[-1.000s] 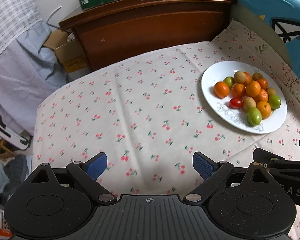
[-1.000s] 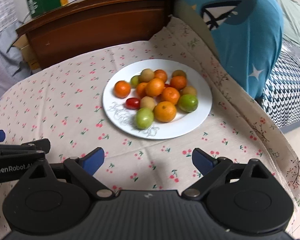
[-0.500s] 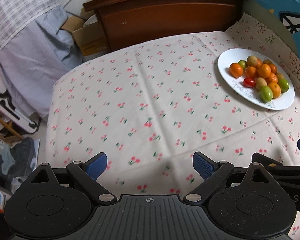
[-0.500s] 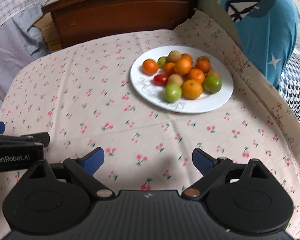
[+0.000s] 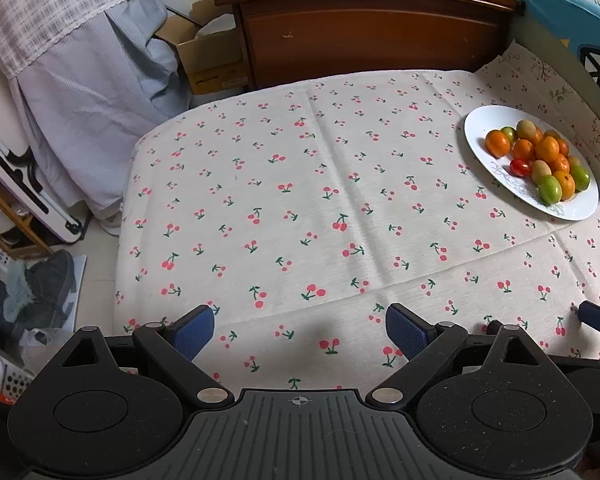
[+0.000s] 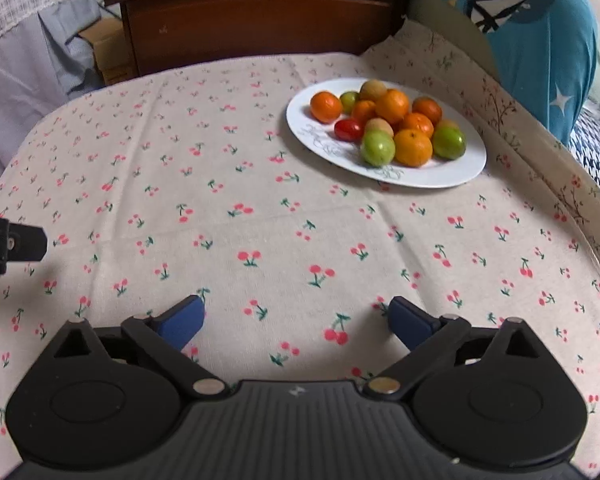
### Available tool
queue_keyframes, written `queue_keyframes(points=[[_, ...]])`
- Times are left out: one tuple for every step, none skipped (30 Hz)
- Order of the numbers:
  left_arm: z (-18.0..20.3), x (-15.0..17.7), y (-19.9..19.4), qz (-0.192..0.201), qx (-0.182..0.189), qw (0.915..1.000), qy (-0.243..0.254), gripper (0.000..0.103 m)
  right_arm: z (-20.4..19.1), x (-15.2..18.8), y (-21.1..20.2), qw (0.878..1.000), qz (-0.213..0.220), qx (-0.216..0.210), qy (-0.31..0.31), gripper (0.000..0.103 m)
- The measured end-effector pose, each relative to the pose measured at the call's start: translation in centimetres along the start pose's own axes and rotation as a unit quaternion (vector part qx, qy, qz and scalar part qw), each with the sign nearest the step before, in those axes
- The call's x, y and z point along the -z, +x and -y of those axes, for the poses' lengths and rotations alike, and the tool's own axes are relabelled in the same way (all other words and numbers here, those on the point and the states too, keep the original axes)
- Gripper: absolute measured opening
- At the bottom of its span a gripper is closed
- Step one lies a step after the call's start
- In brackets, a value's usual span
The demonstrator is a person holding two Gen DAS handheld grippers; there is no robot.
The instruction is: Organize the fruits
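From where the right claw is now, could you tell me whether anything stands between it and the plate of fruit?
Nothing visible does. Between the open right claw and the white plate lies only bare cherry-print tablecloth. The fruit pile sits on the plate ahead and slightly to the right.

Cherry-print tablecloth [image 5: 340, 200]; wooden headboard [image 5: 372, 36]; cardboard box [image 5: 208, 60]; blue pillow [image 6: 540, 40].

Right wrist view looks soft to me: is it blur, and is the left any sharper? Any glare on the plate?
Right wrist view: slightly blurred overall, cherry print smeared, yet the fruits remain distinguishable; no strong glare on the plate. Left wrist view: sharper, print crisp, plate evenly lit near the right edge, where fisheye bending is strong. Both: soft gripper shadows on the cloth.
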State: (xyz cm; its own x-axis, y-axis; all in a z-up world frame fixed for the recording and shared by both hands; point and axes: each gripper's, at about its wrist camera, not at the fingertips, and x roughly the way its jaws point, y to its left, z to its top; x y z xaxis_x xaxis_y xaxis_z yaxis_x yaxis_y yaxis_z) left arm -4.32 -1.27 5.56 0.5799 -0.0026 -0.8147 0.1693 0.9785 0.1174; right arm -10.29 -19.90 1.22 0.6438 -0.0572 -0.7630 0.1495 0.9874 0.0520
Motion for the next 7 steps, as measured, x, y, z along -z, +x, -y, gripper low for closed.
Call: queue_keyframes(points=[[-0.09, 0.04, 0.05, 0.001, -0.001, 1.0, 0.001, 0.094, -0.05, 0.1, 0.14, 1.0, 0.007, 0.002, 0.008, 0.102], [-0.19, 0.05, 0.14, 0.0, -0.001, 1.0, 0.0, 0.094, -0.11, 0.11, 0.23, 1.0, 0.013, 0.006, 0.013, 0.102], [-0.27, 0.07, 0.21, -0.001, 0.0, 1.0, -0.002, 0.094, -0.27, 0.13, 0.37, 1.0, 0.02, 0.011, 0.016, 0.102], [-0.36, 0.06, 0.26, 0.0, 0.001, 1.0, -0.004, 0.094, -0.46, 0.11, 0.57, 0.999, 0.026, 0.014, 0.014, 0.102], [-0.44, 0.07, 0.31, 0.001, 0.001, 1.0, -0.003, 0.094, -0.66, 0.07, 0.73, 0.999, 0.031, 0.017, 0.013, 0.102], [-0.48, 0.09, 0.38, 0.002, -0.001, 1.0, -0.003, 0.094, -0.73, 0.01, 0.88, 0.999, 0.034, 0.019, 0.016, 0.102], [-0.56, 0.09, 0.53, 0.0, -0.002, 1.0, -0.005, 0.094, -0.79, -0.07, 1.03, 0.999, 0.037, 0.022, 0.021, 0.102]])
